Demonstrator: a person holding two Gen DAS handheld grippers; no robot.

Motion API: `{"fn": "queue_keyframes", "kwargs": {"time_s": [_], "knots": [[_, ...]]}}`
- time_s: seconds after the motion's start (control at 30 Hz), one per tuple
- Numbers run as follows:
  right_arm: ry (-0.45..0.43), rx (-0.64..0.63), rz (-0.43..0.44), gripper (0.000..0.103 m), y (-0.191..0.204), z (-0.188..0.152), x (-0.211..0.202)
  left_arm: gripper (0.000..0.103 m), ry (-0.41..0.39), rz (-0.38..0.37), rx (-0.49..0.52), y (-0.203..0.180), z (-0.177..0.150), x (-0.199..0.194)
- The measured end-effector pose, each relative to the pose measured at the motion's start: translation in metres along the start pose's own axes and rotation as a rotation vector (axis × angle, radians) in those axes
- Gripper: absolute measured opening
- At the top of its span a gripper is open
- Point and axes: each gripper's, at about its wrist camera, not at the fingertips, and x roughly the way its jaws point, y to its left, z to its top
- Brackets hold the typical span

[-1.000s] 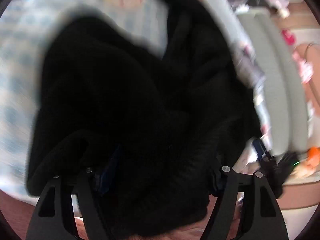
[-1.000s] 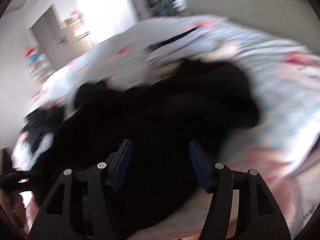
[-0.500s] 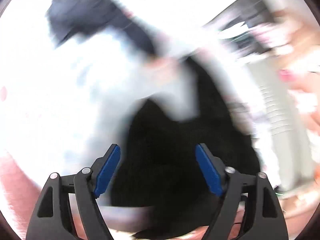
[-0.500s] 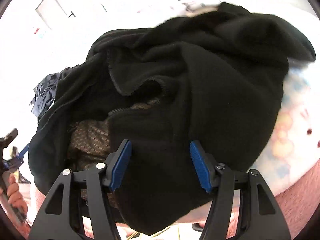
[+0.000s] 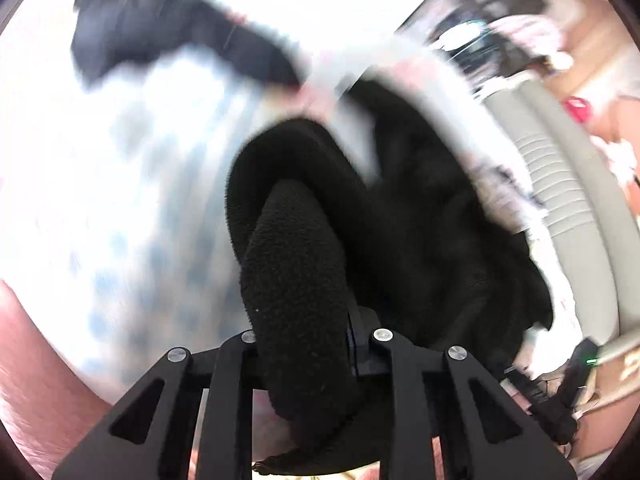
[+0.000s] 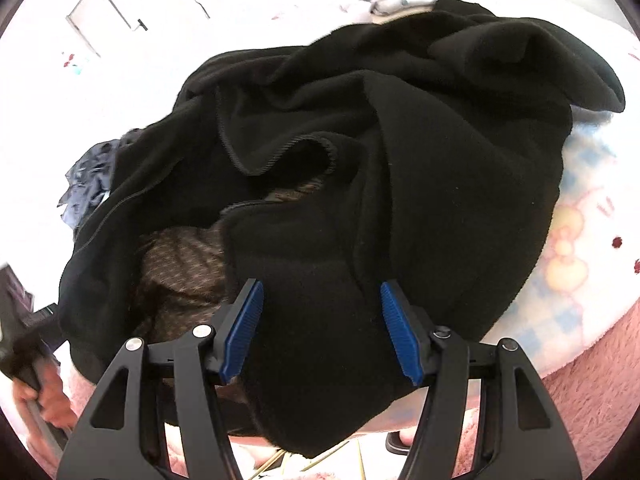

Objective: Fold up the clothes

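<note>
On the bed [image 6: 572,288], over a pale blue-checked blanket with cartoon prints, lies a crumpled black fleece jacket [image 6: 400,152], heaped and unfolded, brown patterned lining [image 6: 180,260] showing at its opening. Right hand-held gripper [image 6: 322,328]: jaws apart, blue pads on either side of a fleece fold at the jacket's near edge, not pinching. Left hand-held gripper [image 5: 304,332]: jaws drawn together, clamped on a thick roll of the same black fleece, which rises between the fingers. Left view heavily motion-blurred. Dark blue garment [image 6: 86,184] just beside the jacket's far left side. Pink plush cover [image 6: 592,400] along the bed's near edge.
</note>
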Motion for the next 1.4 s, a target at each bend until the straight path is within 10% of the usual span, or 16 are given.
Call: {"fn": "queue_keyframes", "kwargs": {"time_s": [0.3, 0.4, 0.47, 0.53, 0.83, 0.9, 0.93, 1.2, 1.4], "knots": [[-0.012, -0.020, 0.008, 0.063, 0.002, 0.000, -0.005, 0.019, -0.297, 0.155, 0.120, -0.015, 0.028, -0.088], [-0.012, -0.023, 0.010, 0.063, 0.003, 0.002, -0.005, 0.032, -0.133, 0.119, 0.083, 0.016, 0.019, -0.056], [0.002, -0.012, 0.008, 0.063, 0.004, 0.001, -0.005, 0.060, 0.062, 0.003, 0.025, 0.035, 0.005, -0.021], [0.013, -0.002, 0.011, 0.063, 0.003, 0.002, -0.004, 0.062, 0.232, -0.129, -0.088, 0.057, -0.014, 0.009], [-0.052, 0.067, -0.068, 0.070, -0.025, 0.019, -0.028, 0.071, 0.130, -0.320, -0.386, 0.122, -0.015, 0.039], [-0.036, 0.079, -0.066, 0.070, -0.028, 0.021, -0.023, 0.026, 0.076, -0.204, -0.291, 0.109, 0.005, 0.038], [-0.028, 0.082, -0.061, 0.070, -0.026, 0.021, -0.019, 0.020, 0.050, -0.138, -0.236, 0.102, 0.015, 0.038], [0.035, -0.049, -0.013, 0.070, -0.007, 0.019, -0.006, 0.013, -0.247, 0.009, 0.030, 0.047, 0.079, -0.041], [0.051, -0.093, 0.006, 0.070, -0.006, 0.024, -0.001, 0.017, -0.271, 0.096, 0.275, 0.002, 0.043, -0.088]]}}
